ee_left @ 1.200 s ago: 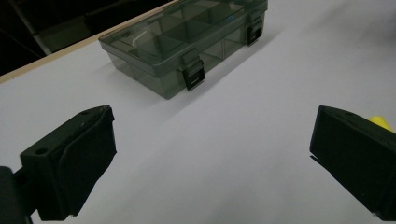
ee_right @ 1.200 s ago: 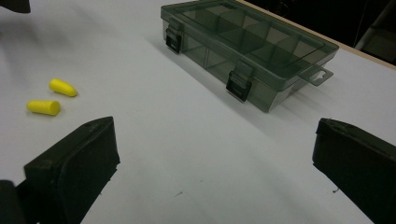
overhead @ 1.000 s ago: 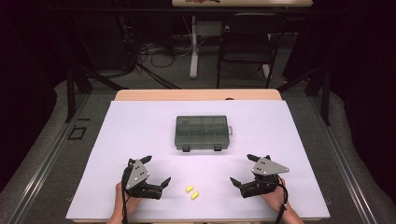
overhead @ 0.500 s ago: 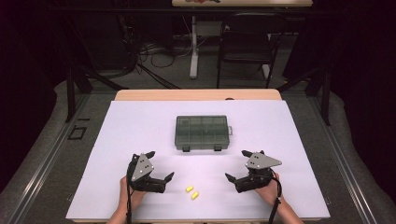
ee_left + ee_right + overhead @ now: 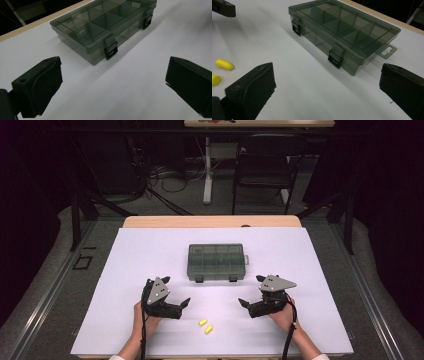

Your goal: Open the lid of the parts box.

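Plastic box (image 5: 216, 262) with a see-through grey lid sits in the middle of the white table (image 5: 150, 250), a bit past both grippers. It looks light and stiff, and its smooth sides may be slippery. It would likely slide if pushed from one side, so one gripper could hold it down while the other works a latch. Good spots to grab are the two black latches (image 5: 335, 59) on the front wall, or the thin edge of the lid.

Inside, thin walls split the box into many small rooms. They look empty. A little hang tab (image 5: 386, 51) sticks out from one end. The lid is shut and both latches are down.

Left gripper (image 5: 180, 306) is spread wide and holds nothing. Right gripper (image 5: 246, 305) is spread wide too, also with nothing in it. Two small yellow earplugs (image 5: 205, 325) lie on the table between the grippers, near the front edge. They look soft and squishy.
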Motion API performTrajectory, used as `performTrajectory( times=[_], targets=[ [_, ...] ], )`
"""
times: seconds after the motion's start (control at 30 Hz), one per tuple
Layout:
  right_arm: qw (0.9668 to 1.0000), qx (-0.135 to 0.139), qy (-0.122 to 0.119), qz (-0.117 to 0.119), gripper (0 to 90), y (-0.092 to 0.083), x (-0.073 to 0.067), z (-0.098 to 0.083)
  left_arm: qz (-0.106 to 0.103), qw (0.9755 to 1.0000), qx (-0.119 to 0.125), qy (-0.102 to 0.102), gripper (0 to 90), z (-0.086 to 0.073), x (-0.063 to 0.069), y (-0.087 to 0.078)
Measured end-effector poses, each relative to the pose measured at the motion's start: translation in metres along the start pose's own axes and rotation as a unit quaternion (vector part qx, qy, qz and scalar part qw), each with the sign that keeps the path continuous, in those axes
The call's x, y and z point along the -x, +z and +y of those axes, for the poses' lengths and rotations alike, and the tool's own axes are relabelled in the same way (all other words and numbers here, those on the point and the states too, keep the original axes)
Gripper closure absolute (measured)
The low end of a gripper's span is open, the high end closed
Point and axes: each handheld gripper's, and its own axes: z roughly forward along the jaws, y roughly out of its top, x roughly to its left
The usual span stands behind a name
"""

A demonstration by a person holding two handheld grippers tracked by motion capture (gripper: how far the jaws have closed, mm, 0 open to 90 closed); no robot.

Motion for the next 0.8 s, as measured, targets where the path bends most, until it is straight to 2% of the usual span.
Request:
performTrajectory(
  times=[0.3,0.6,0.8],
  targets=[
    [0.9999,-0.009,0.011,-0.002,0.0,0.017,0.008,0.007,-0.007,0.9999,-0.015,-0.002,0.3,0.008,-0.006,0.014],
    [0.9996,-0.019,0.020,-0.002,0.0,0.031,0.016,0.012,-0.010,0.9996,-0.024,-0.015,0.2,0.017,-0.015,0.029],
    [0.9992,-0.025,0.029,-0.007,0.0,0.040,0.025,0.014,-0.011,0.9989,-0.038,-0.024,0.3,0.023,-0.021,0.045]
  ],
)
